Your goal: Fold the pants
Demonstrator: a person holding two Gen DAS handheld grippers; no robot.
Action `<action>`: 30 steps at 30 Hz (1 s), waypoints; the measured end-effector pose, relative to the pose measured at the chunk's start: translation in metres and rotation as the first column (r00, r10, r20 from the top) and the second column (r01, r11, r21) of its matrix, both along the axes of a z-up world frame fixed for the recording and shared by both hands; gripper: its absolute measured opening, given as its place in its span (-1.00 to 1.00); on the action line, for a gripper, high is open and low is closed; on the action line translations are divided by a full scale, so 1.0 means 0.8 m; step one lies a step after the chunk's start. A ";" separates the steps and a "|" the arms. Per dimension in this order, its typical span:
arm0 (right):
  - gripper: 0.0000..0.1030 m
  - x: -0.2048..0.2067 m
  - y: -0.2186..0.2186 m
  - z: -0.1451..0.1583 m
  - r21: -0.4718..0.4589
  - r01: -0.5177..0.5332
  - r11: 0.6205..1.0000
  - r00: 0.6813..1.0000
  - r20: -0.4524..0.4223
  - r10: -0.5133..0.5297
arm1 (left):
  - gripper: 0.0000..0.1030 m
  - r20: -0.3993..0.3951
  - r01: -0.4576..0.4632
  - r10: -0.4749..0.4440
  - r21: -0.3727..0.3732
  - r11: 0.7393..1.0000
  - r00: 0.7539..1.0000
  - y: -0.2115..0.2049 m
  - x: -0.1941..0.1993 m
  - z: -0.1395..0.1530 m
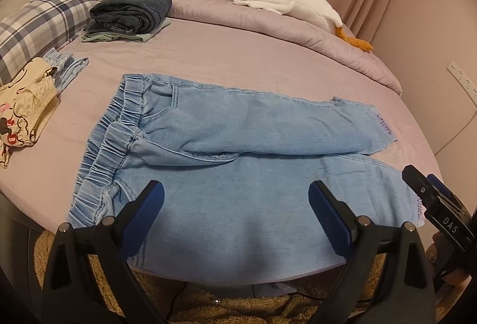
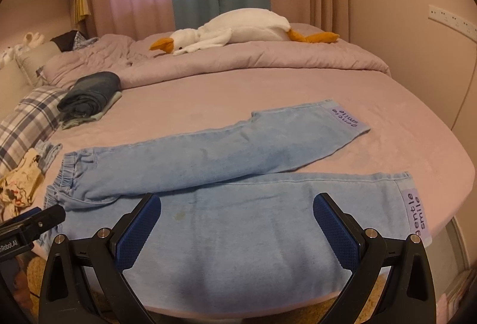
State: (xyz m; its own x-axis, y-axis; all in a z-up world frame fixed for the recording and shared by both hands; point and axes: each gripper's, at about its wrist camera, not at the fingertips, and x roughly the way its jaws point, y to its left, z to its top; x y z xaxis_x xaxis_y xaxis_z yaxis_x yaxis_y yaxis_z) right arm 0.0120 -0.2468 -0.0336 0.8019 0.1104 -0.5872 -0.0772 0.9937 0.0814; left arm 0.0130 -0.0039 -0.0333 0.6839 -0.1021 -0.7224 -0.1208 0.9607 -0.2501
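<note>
Light-blue denim pants (image 1: 238,145) lying spread flat on the bed (image 1: 238,55), left hand-held gripper (image 1: 236,198) and right hand-held gripper (image 2: 237,212) both hovering released above the near leg, grasping nothing

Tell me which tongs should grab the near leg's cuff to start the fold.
Right, probably. The right tongs hover open over the near leg of the light-blue pants, close to its labelled cuff. The left tongs sit open nearer the waistband.

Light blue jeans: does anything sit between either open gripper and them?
Nothing visible. The left gripper and right gripper both hover open over the near leg of the light blue jeans, bare fabric beneath.
</note>
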 end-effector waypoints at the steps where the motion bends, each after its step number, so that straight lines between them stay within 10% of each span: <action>1: 0.99 0.000 0.002 0.000 -0.003 0.005 1.000 1.000 0.000 -0.005 | 0.87 -0.002 -0.001 0.001 -0.004 1.000 1.000 0.002 0.000 0.000; 30: 0.98 -0.004 0.020 0.007 -0.017 0.037 0.999 0.999 -0.016 -0.037 | 0.86 -0.001 0.080 -0.080 -0.052 0.995 0.997 0.014 0.005 0.002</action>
